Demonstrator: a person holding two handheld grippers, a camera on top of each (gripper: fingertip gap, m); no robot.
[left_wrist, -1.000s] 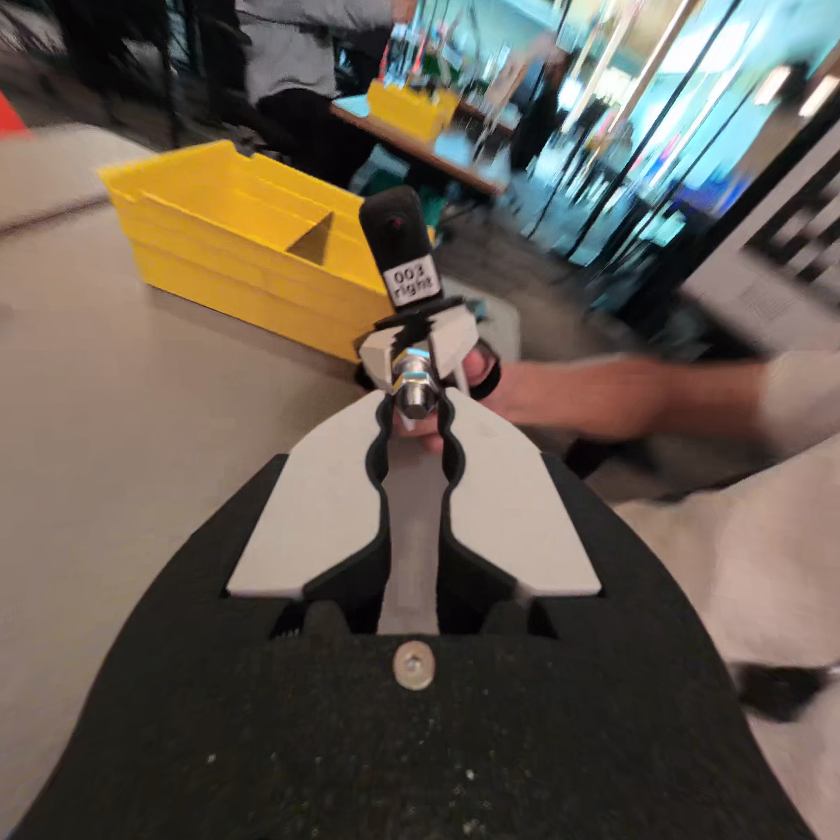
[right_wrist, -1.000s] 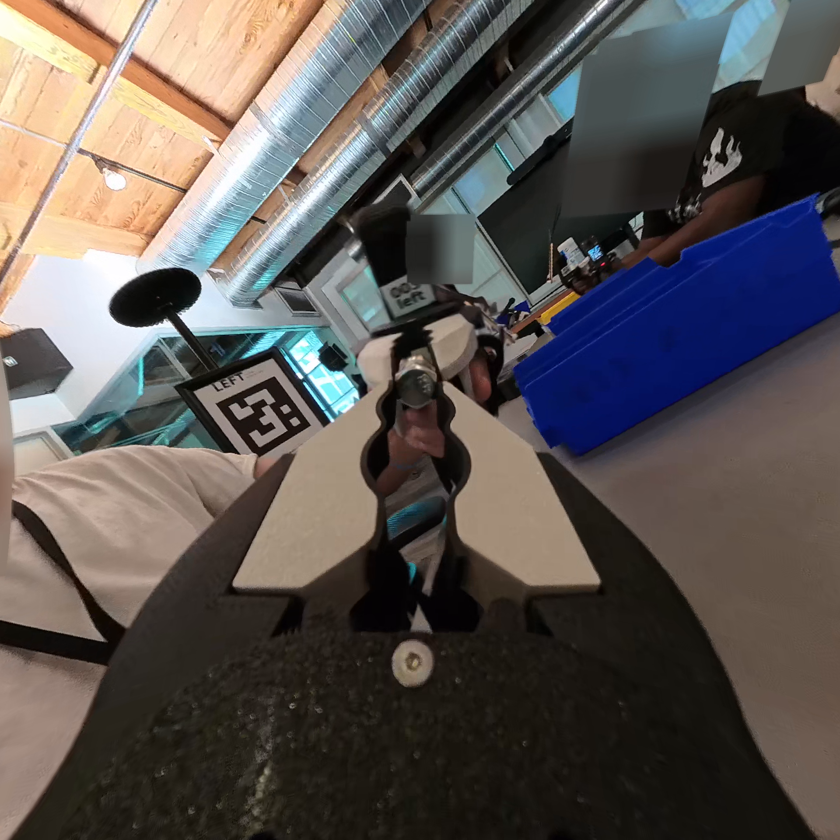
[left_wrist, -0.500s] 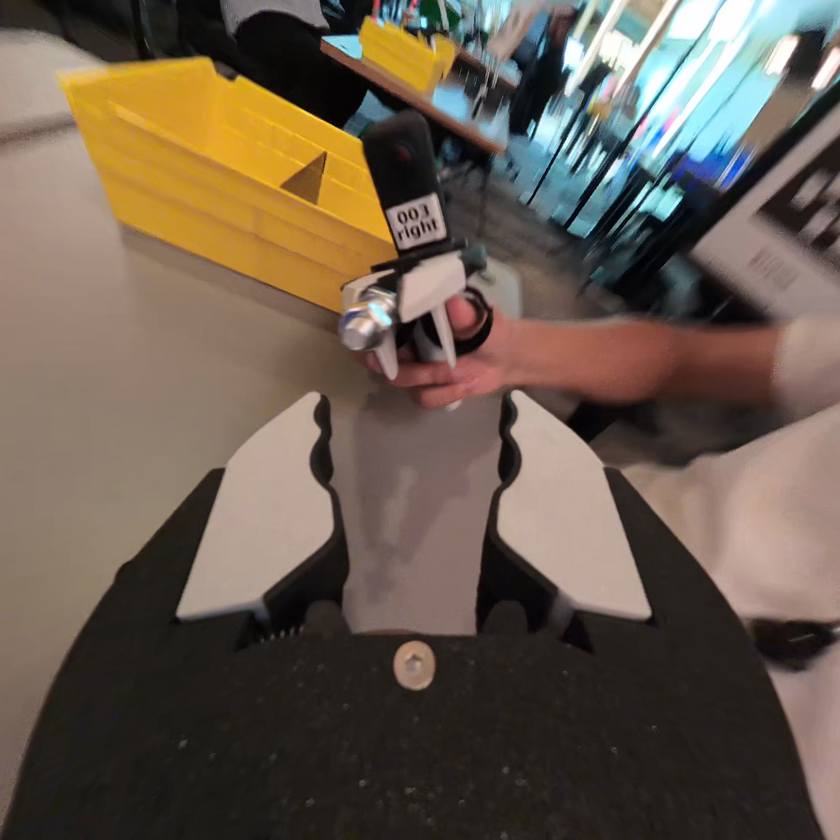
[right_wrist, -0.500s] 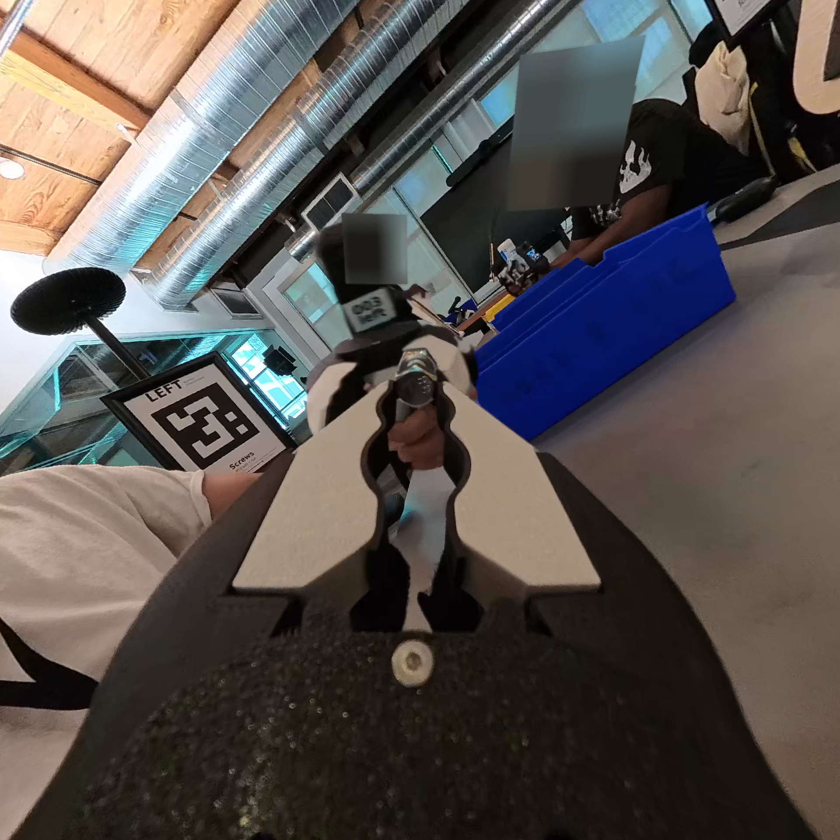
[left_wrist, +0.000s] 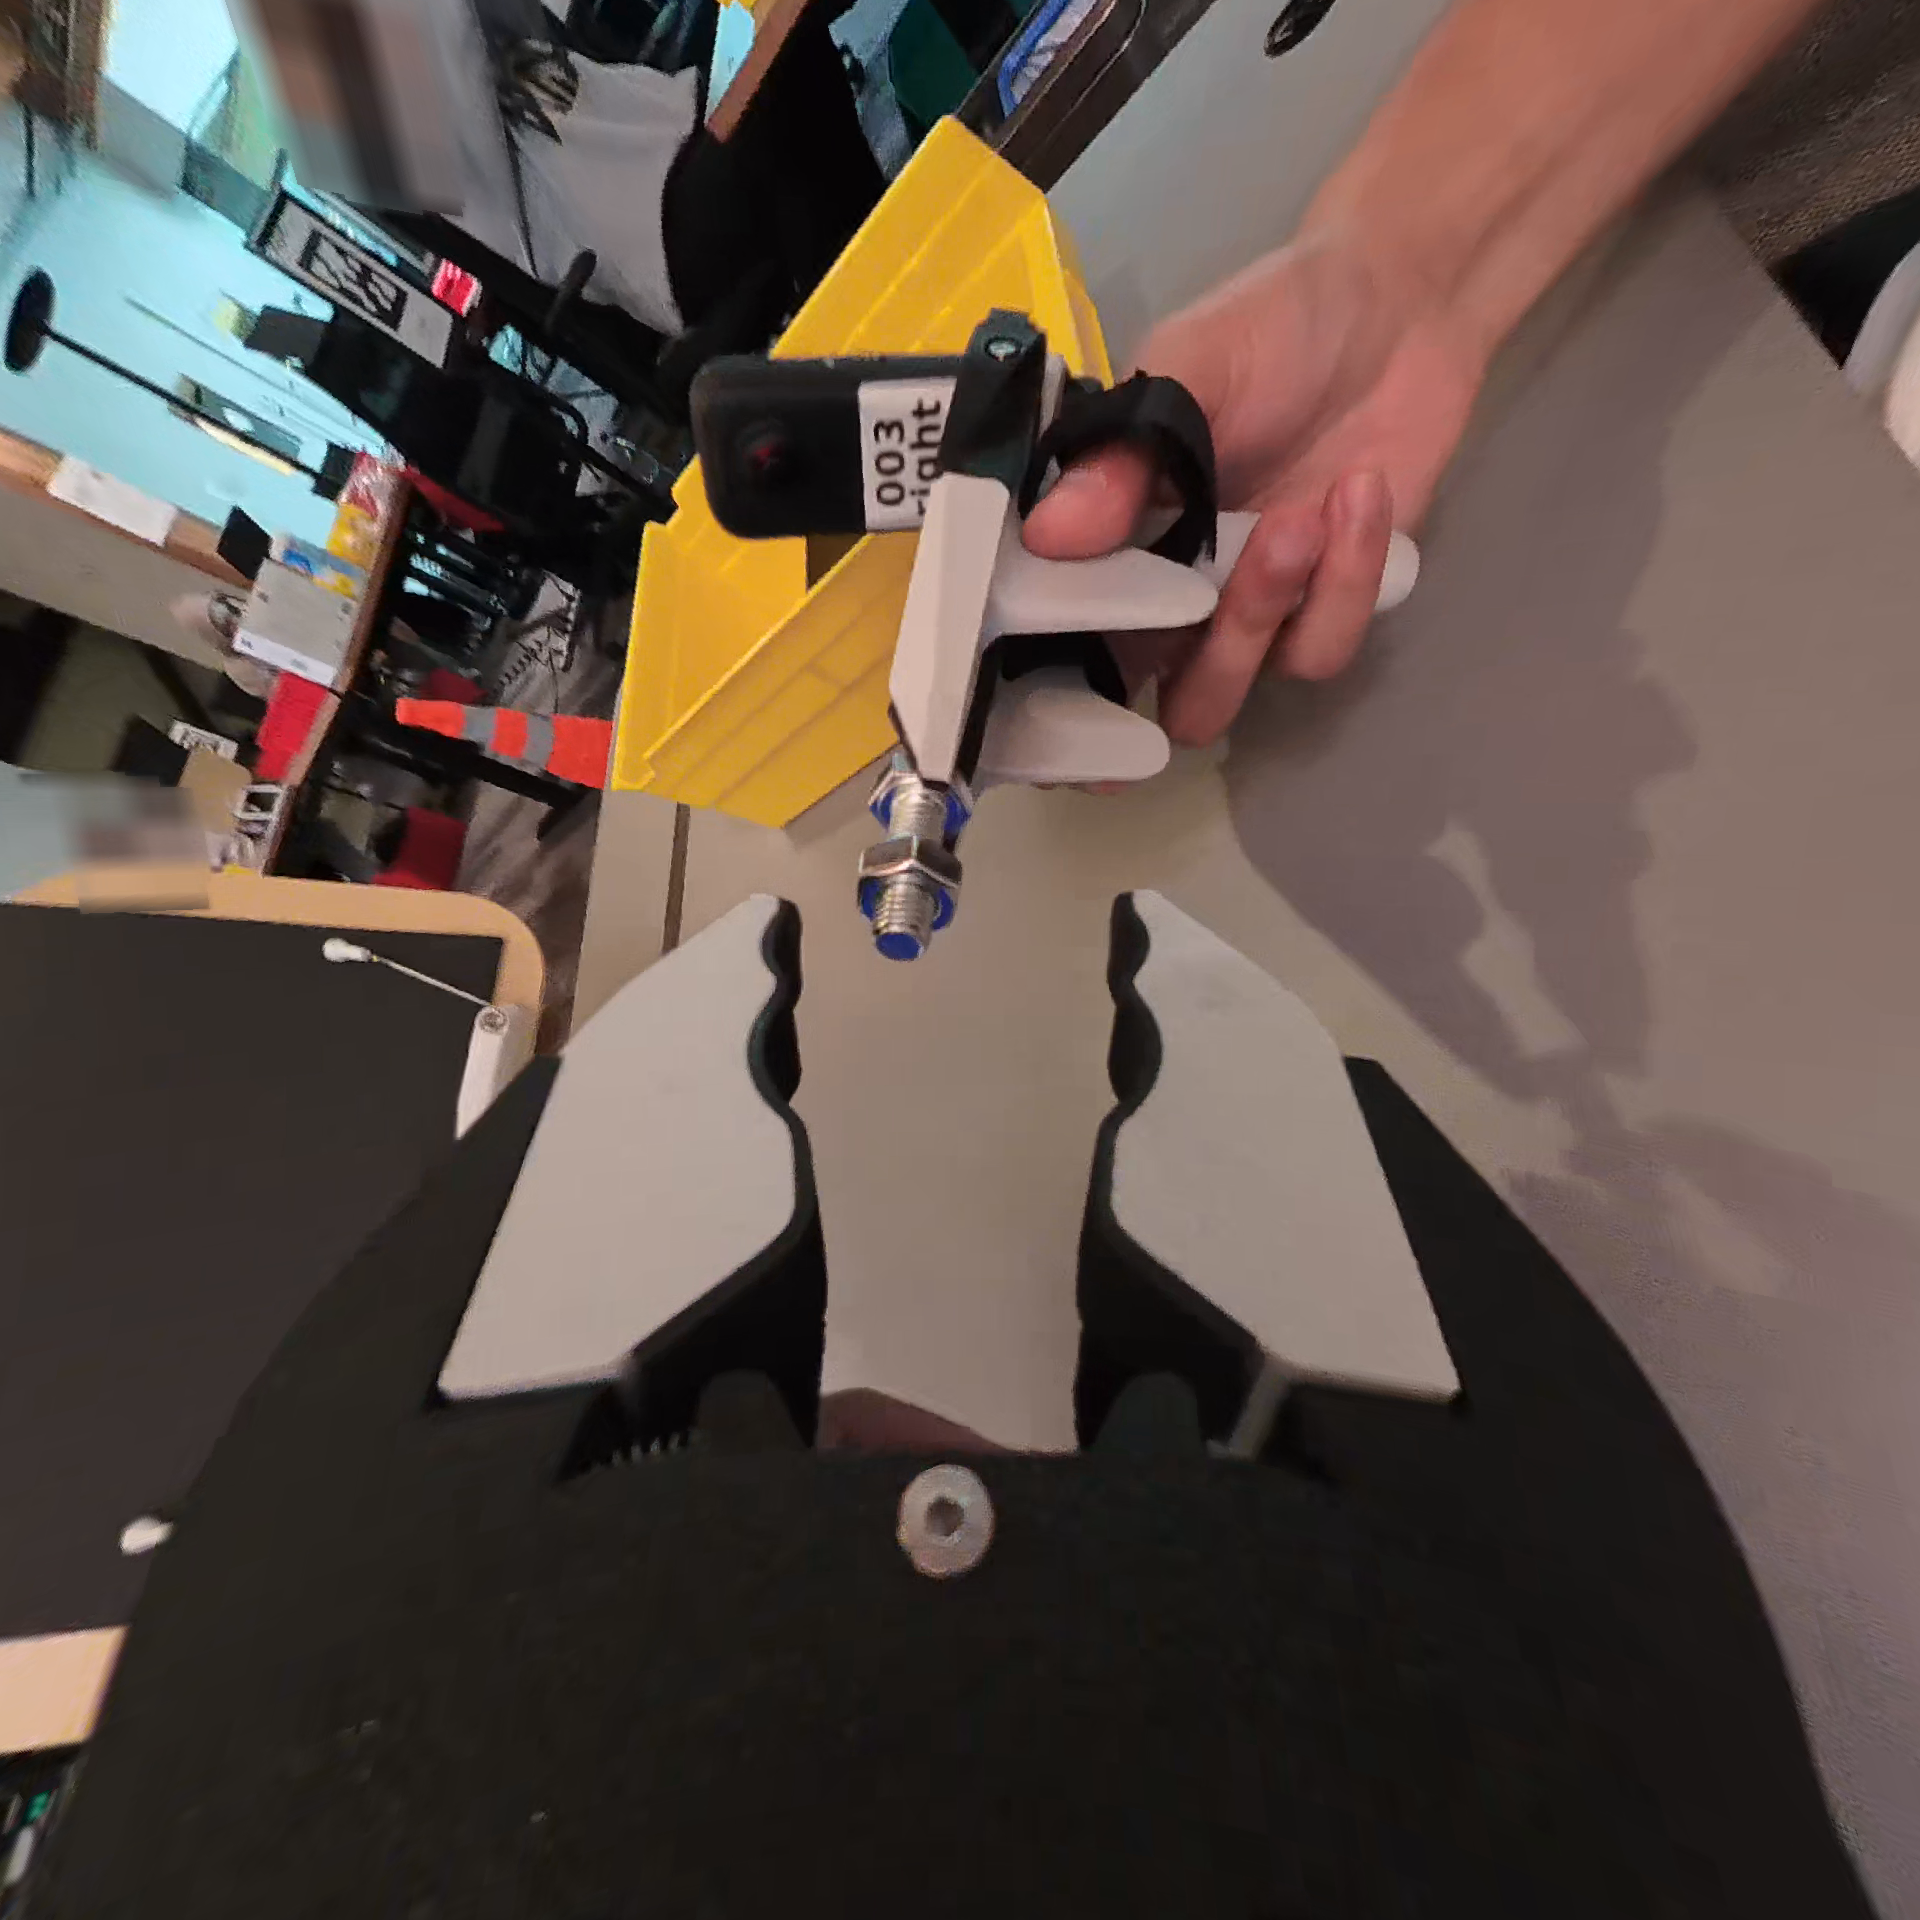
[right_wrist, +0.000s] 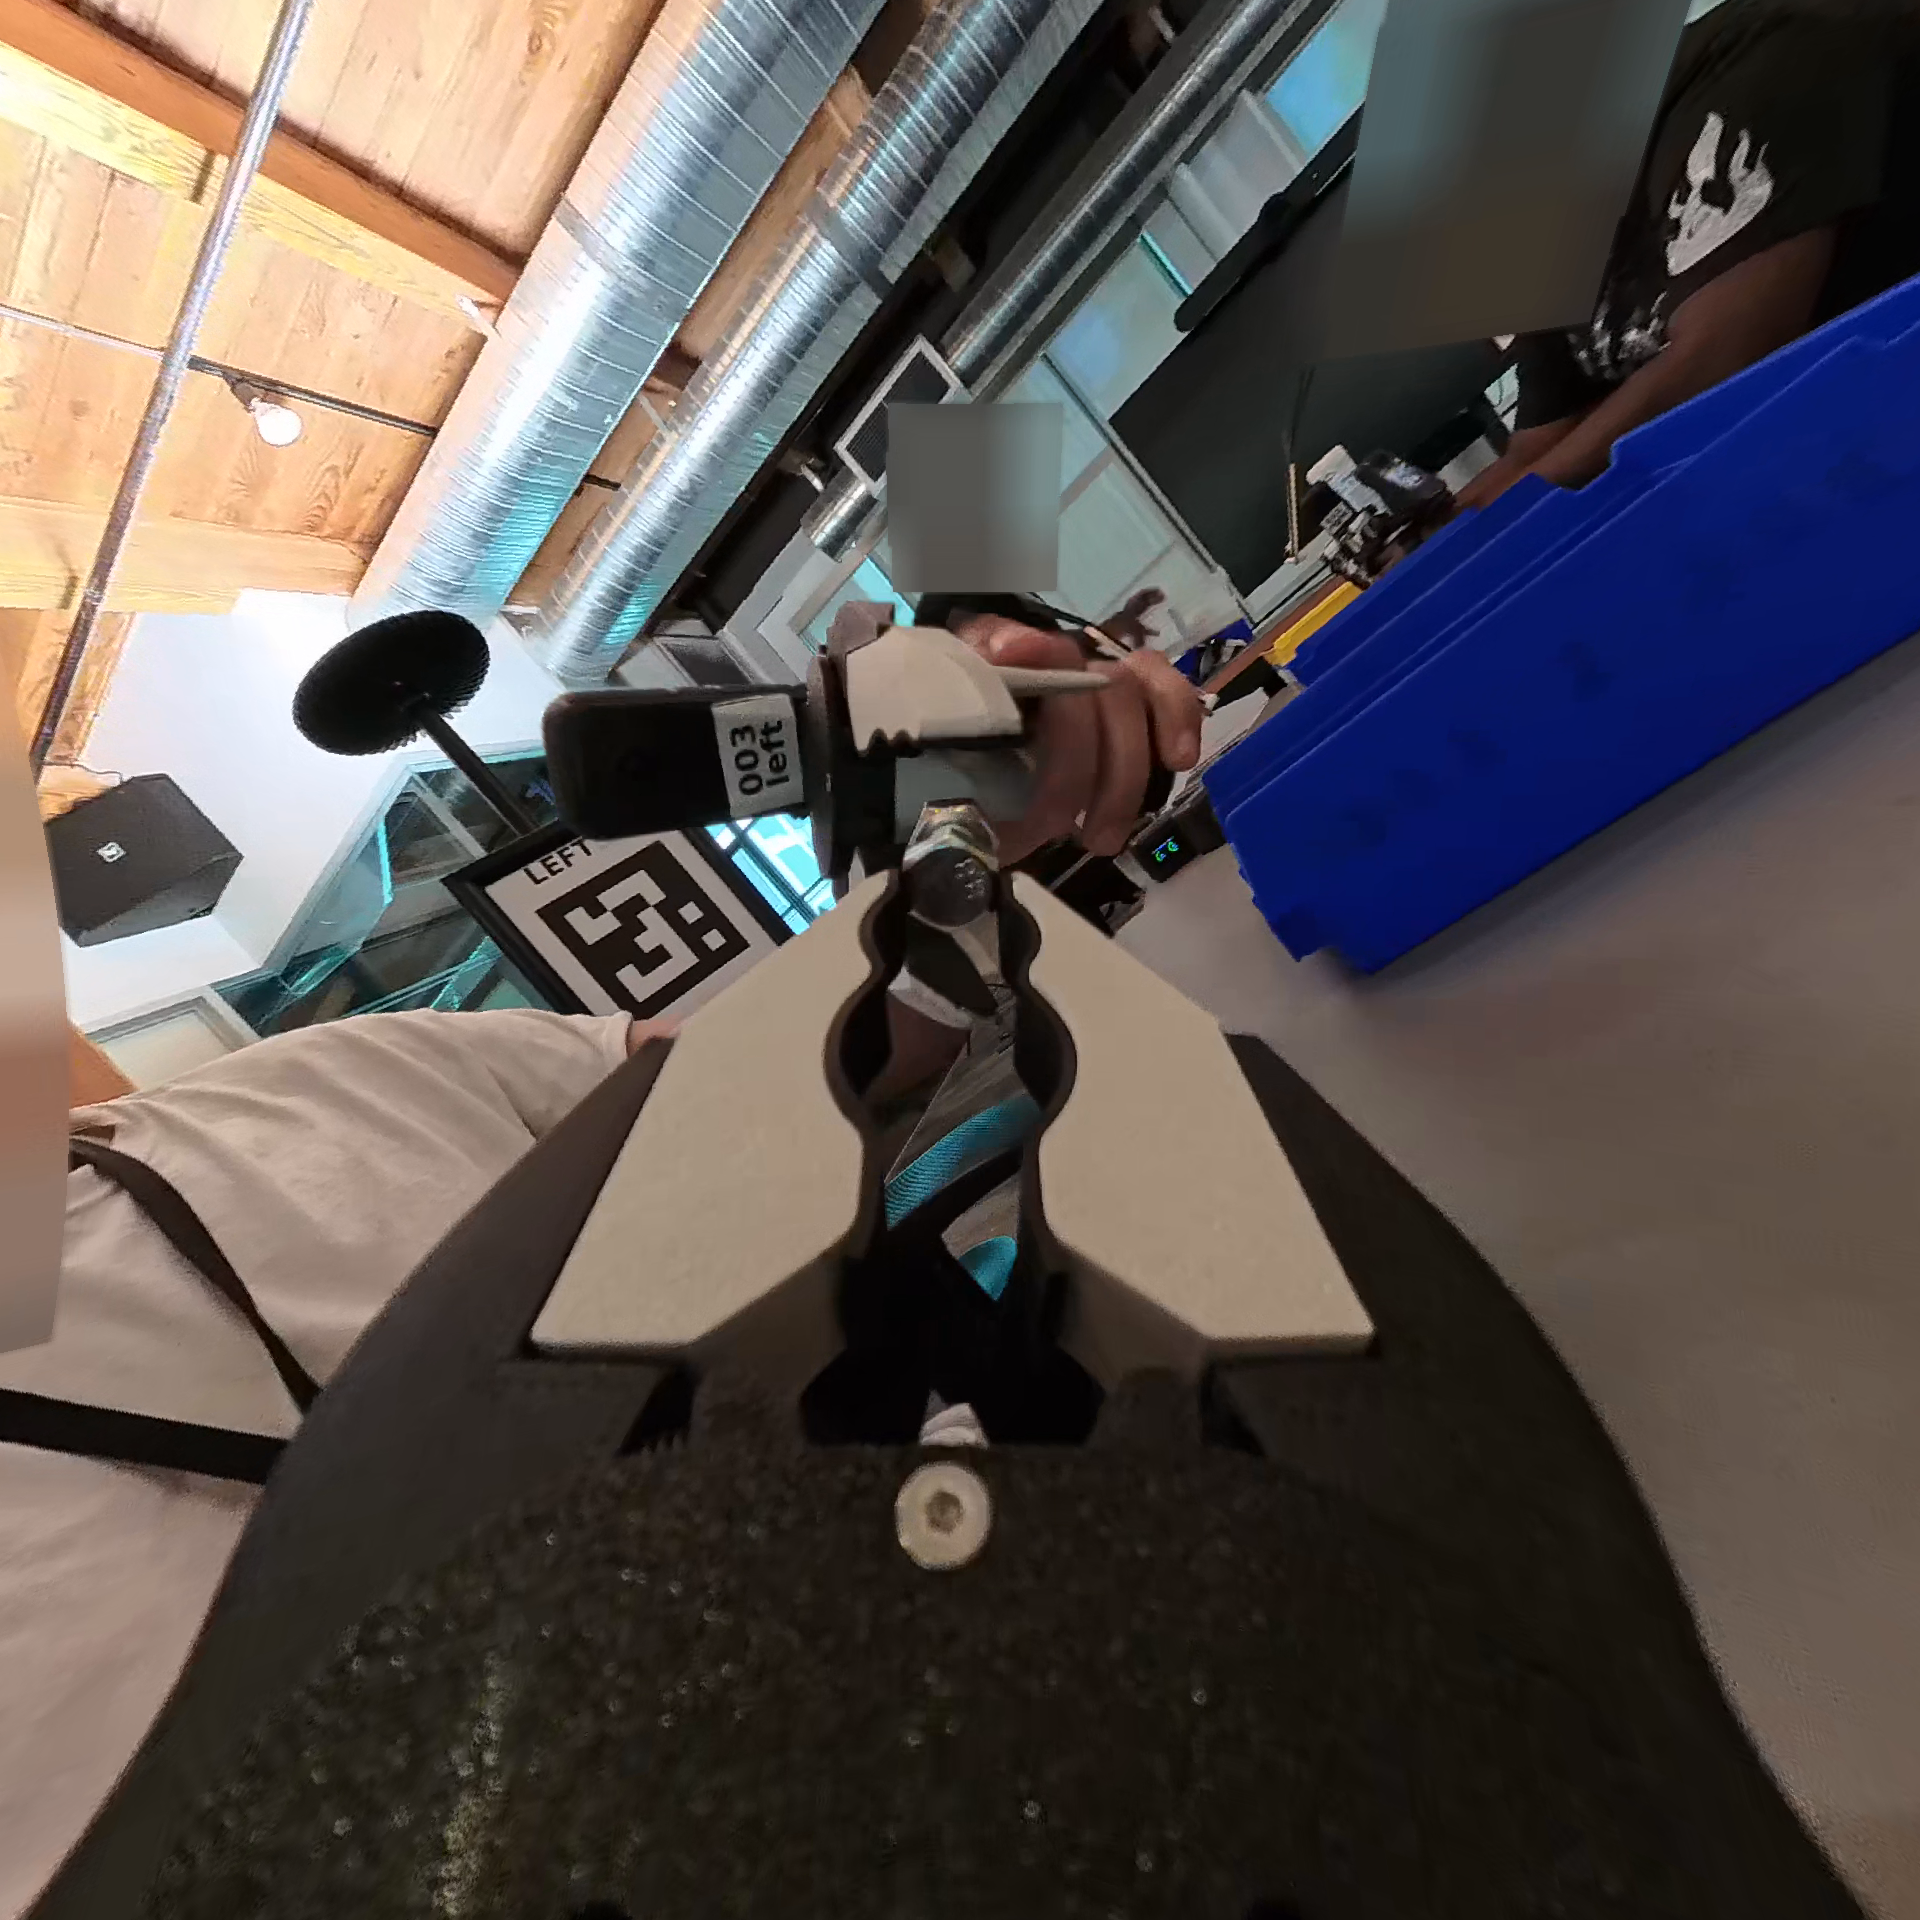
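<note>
Clamping bolt (left_wrist: 912, 847) head in right gripper (right_wrist: 951, 883) fingers | rigid, weighty, slick steel; nut midway | left gripper (left_wrist: 951, 935) spread empty at 6 o'clock

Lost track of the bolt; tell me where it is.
The bolt is held by its head in the right tongs, threaded end pointing at the open left tongs, just in front of the yellow bin.

White sticker w/ printed chars on black camera body (left_wrist: 821, 447) atop right gripper (left_wrist: 940, 774), beside yellow bin (left_wrist: 831, 582); wording not given. Same kind of sticker on camera (right_wrist: 675, 753) atop left gripper (right_wrist: 935, 779). Framed sign (right_wrist: 623, 925) below that camera: black-white square code plus heading word. Bolt head (right_wrist: 961, 888) stamped w/ marks, too small to read.
</note>
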